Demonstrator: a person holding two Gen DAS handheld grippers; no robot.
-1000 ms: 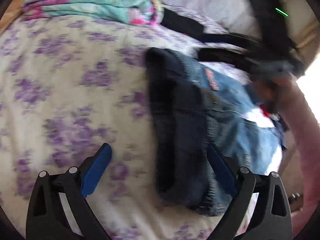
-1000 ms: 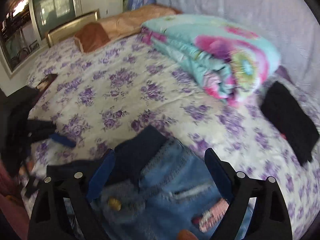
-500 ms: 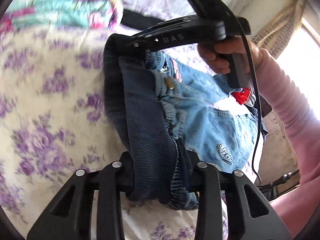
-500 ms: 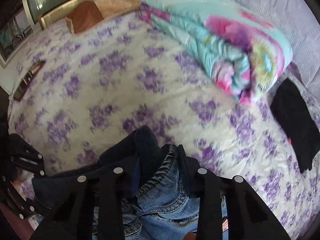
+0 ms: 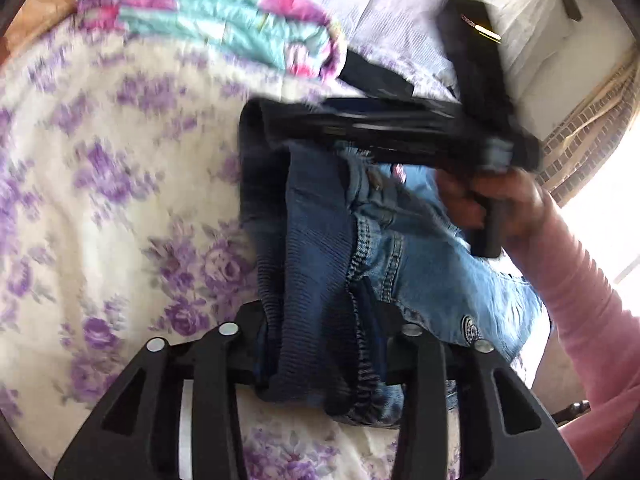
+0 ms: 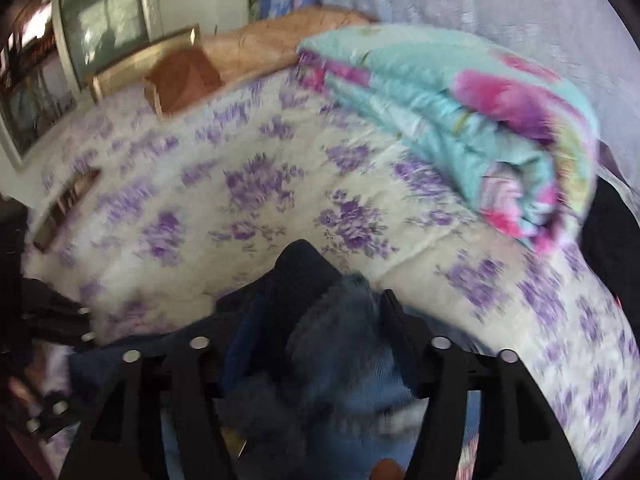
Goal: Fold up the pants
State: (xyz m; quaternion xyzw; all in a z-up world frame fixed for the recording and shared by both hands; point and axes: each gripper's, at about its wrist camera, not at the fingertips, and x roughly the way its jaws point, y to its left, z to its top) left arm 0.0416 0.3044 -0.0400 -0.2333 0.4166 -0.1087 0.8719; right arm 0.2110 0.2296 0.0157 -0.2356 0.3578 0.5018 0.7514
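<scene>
The left hand-held gripper (image 5: 320, 344) is clamped on the pants (image 5: 320, 248) at the dark waistband, and the right hand-held gripper (image 6: 316, 336) pinches the far end, above the bed (image 5: 120, 200). This looks like the lift before a fold; next, both must move together. Blur hides the legs.

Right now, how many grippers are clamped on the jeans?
2. The left gripper pinches one end of the dark waistband of the jeans; the right gripper pinches the other end.
</scene>
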